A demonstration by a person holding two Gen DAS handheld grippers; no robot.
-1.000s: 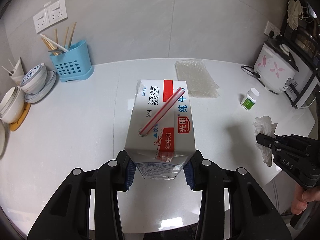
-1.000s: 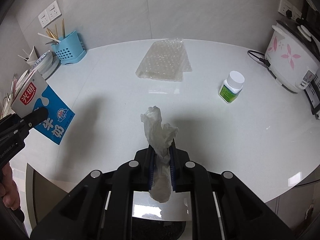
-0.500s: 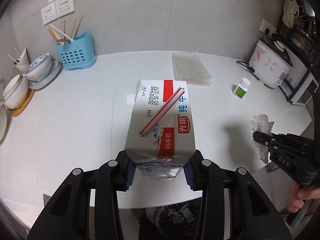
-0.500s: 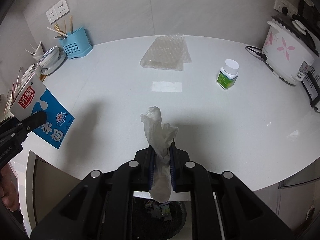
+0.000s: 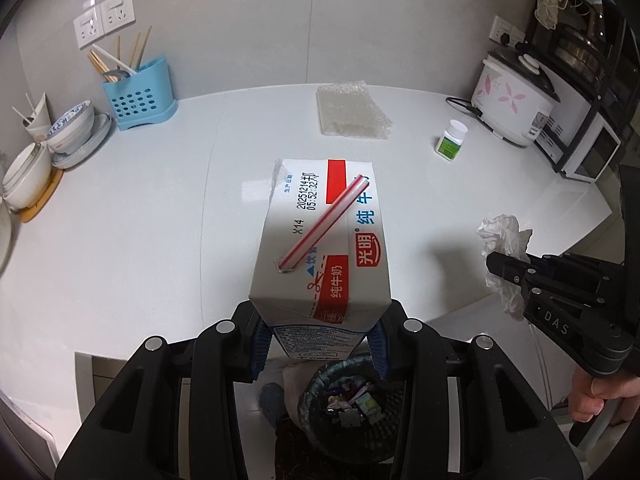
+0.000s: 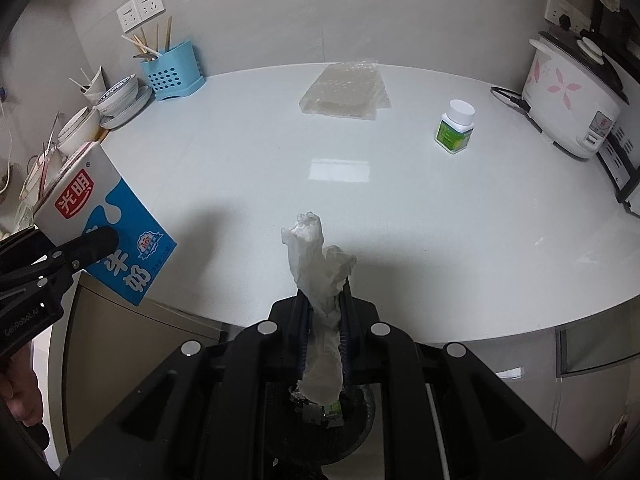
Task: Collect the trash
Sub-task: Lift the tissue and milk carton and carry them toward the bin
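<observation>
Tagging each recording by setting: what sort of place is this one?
Most likely a home kitchen: a rice cooker stands plugged in on the white countertop, beside stacked bowls and a blue chopstick holder.

Quick count of what's out:
1 carton [image 5: 320,248], 1 straw [image 5: 324,224], 1 tissue [image 6: 320,264], 1 bottle [image 6: 456,126], 1 bin [image 5: 344,404], 2 grippers [image 5: 318,344] [image 6: 324,308].

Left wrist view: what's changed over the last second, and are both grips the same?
Both grippers drew back off the counter; the trash bin now shows below them. Unchanged: left gripper clamps the milk carton, right gripper the crumpled tissue.
</observation>
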